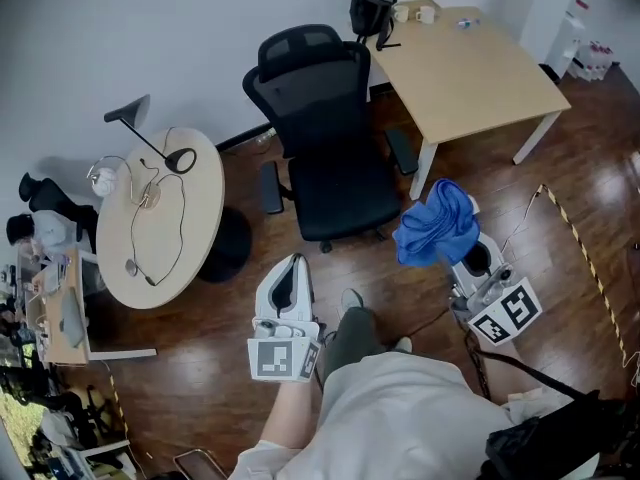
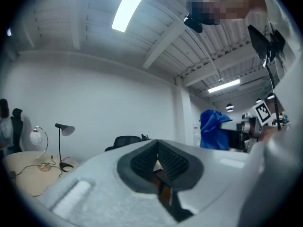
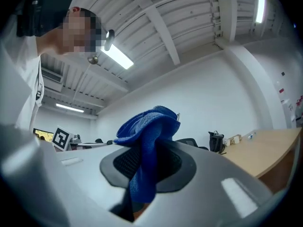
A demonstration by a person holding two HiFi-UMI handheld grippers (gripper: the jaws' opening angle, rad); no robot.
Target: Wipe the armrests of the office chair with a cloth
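Far left, just past the round surface (image 1: pixel 165 218), my left gripper (image 2: pixel 158 162) has its jaws pressed together on nothing. Spare hand, then?

I'd use it to steady the office chair (image 1: pixel 335 158) so it can't swivel. One armrest (image 1: pixel 271 188) sits on your left side, the other armrest (image 1: pixel 402 151) further right.

Copy. Over on the right, the blue cloth (image 3: pixel 149 126) is pinched in my right gripper (image 3: pixel 149 167), jaws clamped on it, most of it flopping over the top, well apart from both armrests.

Then lay that loose bulk flat on the pad, not the jaw tips, and draw it along the full length.
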